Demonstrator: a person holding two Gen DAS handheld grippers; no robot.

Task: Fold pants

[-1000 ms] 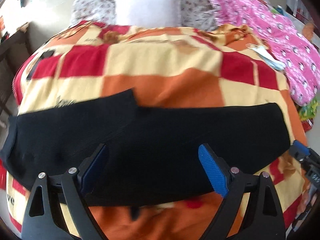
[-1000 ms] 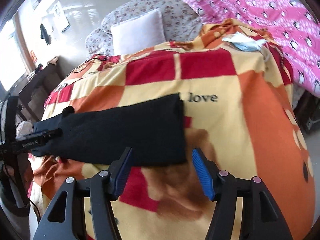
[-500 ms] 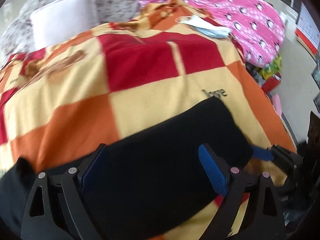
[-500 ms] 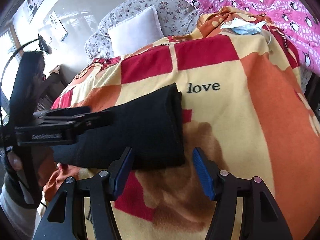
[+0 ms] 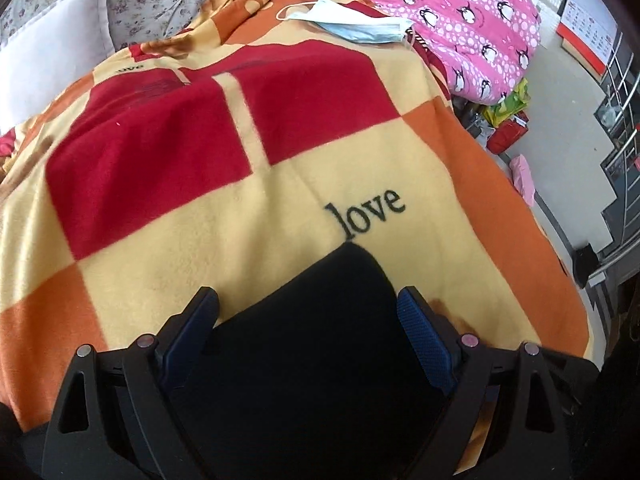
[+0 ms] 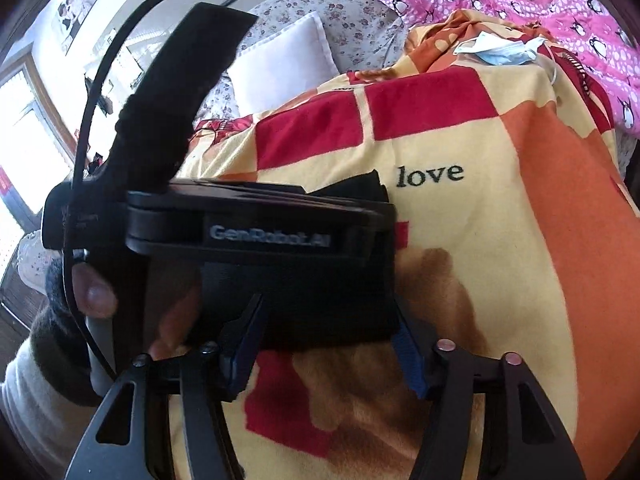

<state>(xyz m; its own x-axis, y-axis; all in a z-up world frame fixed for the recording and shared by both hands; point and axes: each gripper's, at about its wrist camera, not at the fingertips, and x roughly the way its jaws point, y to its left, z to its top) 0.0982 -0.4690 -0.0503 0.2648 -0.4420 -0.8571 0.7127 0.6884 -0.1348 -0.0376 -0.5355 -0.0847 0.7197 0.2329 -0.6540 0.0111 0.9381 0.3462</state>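
Observation:
The black pants (image 5: 320,344) lie folded lengthwise on the checked blanket (image 5: 200,208), their right end just below the word "love". My left gripper (image 5: 308,320) hovers over that end, jaws open wide with the cloth spanning the gap between them. In the right wrist view the left gripper (image 6: 376,220) reaches across the frame, held by a person's hand (image 6: 92,292), and hides most of the pants (image 6: 332,312). My right gripper (image 6: 326,336) sits at the pants' near edge, its jaws closing with the black cloth between the blue pads (image 6: 406,354).
A blue face mask (image 5: 352,24) lies at the blanket's far edge. A pink penguin quilt (image 5: 460,8) is heaped at the far right, a white pillow (image 5: 52,52) at the far left. The bed drops to a floor with bags (image 5: 508,120) on the right.
My left gripper swept to the right along the pants to their end and now crosses in front of the right camera. The right gripper's jaws narrowed around the pants' near edge.

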